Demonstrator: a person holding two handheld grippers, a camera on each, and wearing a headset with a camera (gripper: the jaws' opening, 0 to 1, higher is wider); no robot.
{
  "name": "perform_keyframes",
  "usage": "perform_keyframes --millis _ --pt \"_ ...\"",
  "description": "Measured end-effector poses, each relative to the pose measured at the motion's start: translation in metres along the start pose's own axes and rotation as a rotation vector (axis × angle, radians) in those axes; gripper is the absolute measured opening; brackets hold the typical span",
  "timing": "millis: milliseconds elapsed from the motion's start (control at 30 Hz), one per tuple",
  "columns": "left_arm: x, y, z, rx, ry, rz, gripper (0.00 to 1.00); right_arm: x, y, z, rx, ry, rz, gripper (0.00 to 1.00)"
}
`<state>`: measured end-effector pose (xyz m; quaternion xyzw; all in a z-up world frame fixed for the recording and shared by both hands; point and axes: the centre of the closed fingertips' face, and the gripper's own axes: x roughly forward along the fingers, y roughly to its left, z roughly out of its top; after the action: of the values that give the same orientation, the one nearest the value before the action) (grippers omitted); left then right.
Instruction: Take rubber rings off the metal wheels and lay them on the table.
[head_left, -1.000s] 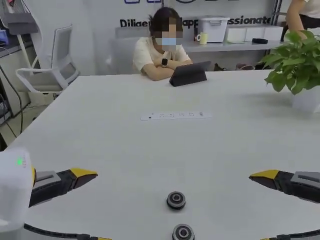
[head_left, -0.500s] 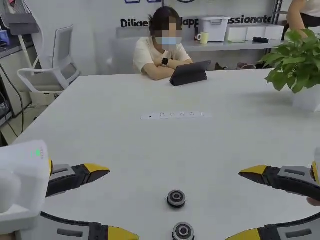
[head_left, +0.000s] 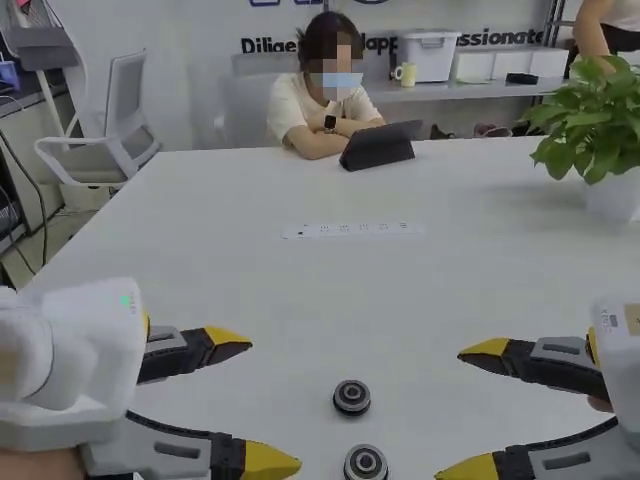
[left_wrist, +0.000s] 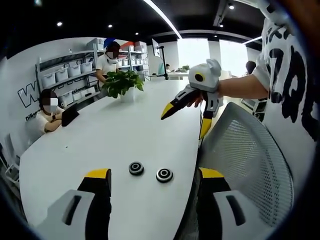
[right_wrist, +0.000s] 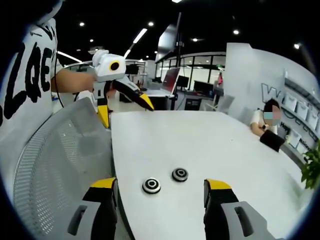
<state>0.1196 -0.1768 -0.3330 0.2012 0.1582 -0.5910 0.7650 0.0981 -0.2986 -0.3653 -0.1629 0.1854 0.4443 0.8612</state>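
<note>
Right now a small round metal wheel (head_left: 351, 396) sits on the white tabletop (head_left: 300, 290) close to its near edge, and a second metal wheel (head_left: 366, 464) lies just beside it, nearer that edge. Each shows a dark outer band around a silvery hub, which seems to be its black rubber ring (head_left: 338, 399), though the wheels are too small to be sure. The left gripper (head_left: 272, 405), black with yellow-tipped jaws, hangs to the left of the wheels with its jaws spread wide, holding nothing. The right gripper (head_left: 450, 412) mirrors it on their right, jaws likewise wide apart and empty. Neither touches a wheel. In each gripper view both wheels lie ahead between that gripper's jaws, with the other gripper held in the air beyond them. A grey mesh chair back (left_wrist: 250, 160) stands at the table's edge. Farther across the table are a white power strip (head_left: 345, 230) and a green potted plant (head_left: 590, 120).
</note>
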Motion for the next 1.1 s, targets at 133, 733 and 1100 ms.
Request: perform_keyframes --millis 133,733,1100 --pt "0.007 0.001 -0.003 0.006 0.013 -0.017 0.66 0.003 -0.001 -0.002 0.005 0.004 0.006 0.68" --pt "0.035 0.005 -0.019 0.004 0.053 -0.093 0.58 0.026 -0.002 -0.021 0.022 0.041 0.045 0.61" --pt "0.053 0.002 -0.035 0.005 0.099 -0.137 0.53 0.039 -0.006 -0.036 0.049 0.059 0.065 0.55"
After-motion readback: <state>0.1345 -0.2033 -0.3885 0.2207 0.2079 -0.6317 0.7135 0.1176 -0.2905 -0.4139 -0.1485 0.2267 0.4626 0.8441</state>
